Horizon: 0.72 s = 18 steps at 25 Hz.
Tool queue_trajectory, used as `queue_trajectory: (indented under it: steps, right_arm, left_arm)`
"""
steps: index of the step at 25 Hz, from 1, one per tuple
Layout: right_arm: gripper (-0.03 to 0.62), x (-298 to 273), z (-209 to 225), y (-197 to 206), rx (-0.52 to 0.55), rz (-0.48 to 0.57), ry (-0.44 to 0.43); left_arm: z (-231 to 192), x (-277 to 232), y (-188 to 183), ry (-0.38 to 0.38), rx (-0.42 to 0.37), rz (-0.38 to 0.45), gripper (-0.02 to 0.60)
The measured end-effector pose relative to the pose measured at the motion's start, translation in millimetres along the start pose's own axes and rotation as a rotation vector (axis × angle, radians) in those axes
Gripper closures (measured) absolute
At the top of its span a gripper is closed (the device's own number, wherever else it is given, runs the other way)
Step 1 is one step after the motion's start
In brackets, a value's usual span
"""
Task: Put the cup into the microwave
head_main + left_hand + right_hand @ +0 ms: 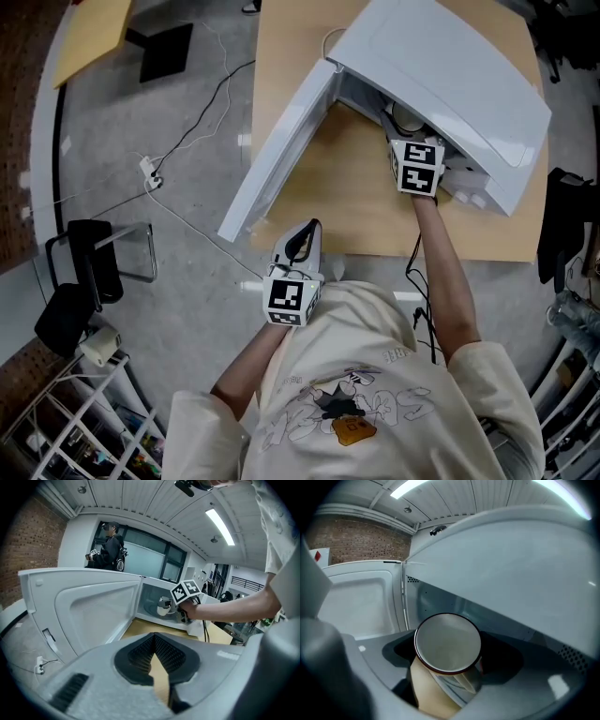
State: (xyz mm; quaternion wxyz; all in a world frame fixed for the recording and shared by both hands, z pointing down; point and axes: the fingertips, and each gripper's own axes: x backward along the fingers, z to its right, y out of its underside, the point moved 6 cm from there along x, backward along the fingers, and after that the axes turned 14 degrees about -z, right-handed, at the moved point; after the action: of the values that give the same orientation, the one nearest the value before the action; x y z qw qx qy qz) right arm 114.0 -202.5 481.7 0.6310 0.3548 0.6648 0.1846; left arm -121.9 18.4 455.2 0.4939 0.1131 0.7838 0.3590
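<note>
A white microwave [441,75] stands on the wooden table [366,216] with its door [281,150] swung wide open to the left. In the head view my right gripper [401,139] is at the oven's mouth, shut on a white cup [410,119] with a dark red rim. In the right gripper view the cup [447,641] fills the space between the jaws of the right gripper [450,654], its mouth facing the camera and the cavity wall behind it. The left gripper view shows the cup [164,605] just inside the cavity. My left gripper [302,246] hangs shut and empty at the table's front edge.
Cables and a power strip [150,171] lie on the grey floor to the left. A black chair [89,262] and a white wire rack [75,412] stand at lower left. A person [110,548] stands far behind the door in the left gripper view.
</note>
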Motion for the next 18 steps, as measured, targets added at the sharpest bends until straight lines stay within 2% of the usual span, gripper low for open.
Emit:
queue_trajectory:
  steps: [9,18]
  right_arm:
    - [0.183,-25,7,1,-0.047,-0.046,0.040]
    - [0.183,-22,7,-1,-0.031,0.019,0.092]
  left_arm:
    - [-19,-3,1,-0.002,0.007,-0.031,0.577]
    - [-22,-7,1,0.014,0.002,-0.045,0.577]
